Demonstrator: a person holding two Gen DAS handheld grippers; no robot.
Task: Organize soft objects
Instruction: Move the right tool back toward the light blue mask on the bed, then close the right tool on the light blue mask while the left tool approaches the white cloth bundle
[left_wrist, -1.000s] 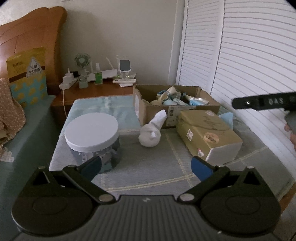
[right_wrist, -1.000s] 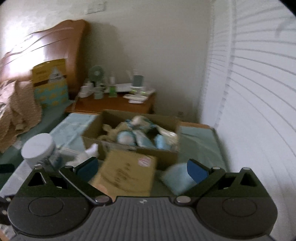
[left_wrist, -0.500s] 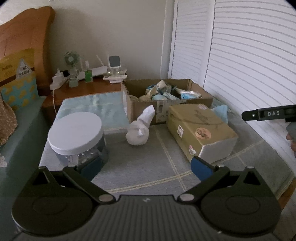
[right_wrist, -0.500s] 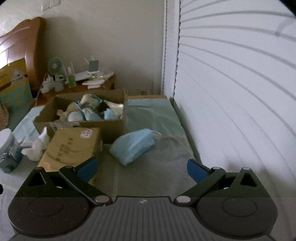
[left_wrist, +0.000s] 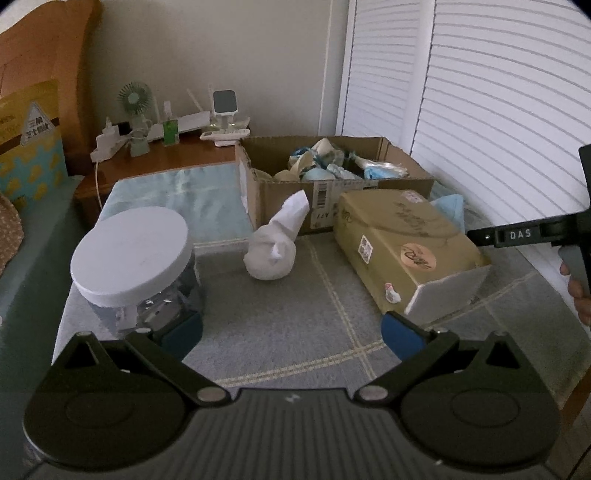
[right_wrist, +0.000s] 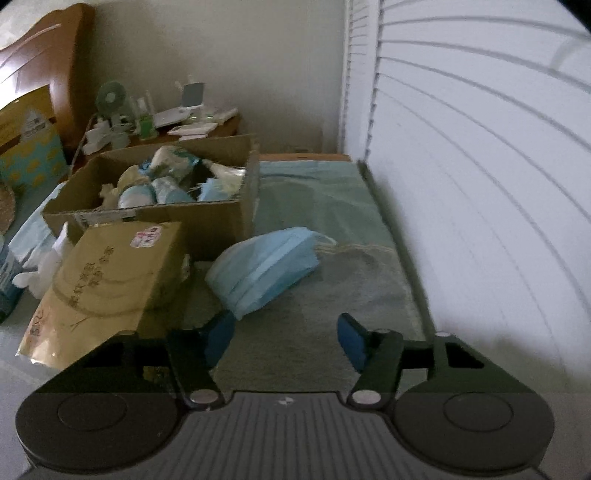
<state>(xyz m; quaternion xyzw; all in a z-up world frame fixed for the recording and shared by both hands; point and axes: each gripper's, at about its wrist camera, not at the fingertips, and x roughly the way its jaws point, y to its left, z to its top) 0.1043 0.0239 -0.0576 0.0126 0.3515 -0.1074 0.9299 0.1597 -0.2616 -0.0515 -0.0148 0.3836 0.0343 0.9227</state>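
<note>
White louvred doors (right_wrist: 480, 184) are filling the right side of the room, and a grey blanket (left_wrist: 280, 325) with pale check lines is covering the bed in front of you; you are holding your left gripper (left_wrist: 291, 334) low and level over that blanket, pointing toward the far wall, its blue-padded fingers (left_wrist: 400, 334) standing wide apart and gripping nothing; its left pad is sitting just beside the base of the clear jar (left_wrist: 140, 273) with the white lid; beyond the gap, the white cloth bundle (left_wrist: 275, 247) is resting upright on the blanket, just in front of the open cardboard box (left_wrist: 325, 192) stuffed with soft items; to its right, the tan carton (left_wrist: 402, 247) is lying on its side.

Your right gripper (right_wrist: 284, 338) is showing at the right edge of the left view as a black bar with your hand (left_wrist: 580, 291) around the handle; you are aiming it low along the bed beside the doors; its fingers (right_wrist: 349, 338) are partly open, narrower than the left pair, and holding nothing; the stack of blue face masks (right_wrist: 264, 269) is lying on the blanket just ahead of the left pad, close to it, though contact is too blurred to call; the masks are sitting between the cardboard box, the tan carton and the doors; a wooden nightstand (left_wrist: 159, 158) with a small green fan (left_wrist: 135, 99) is standing at the back.
</note>
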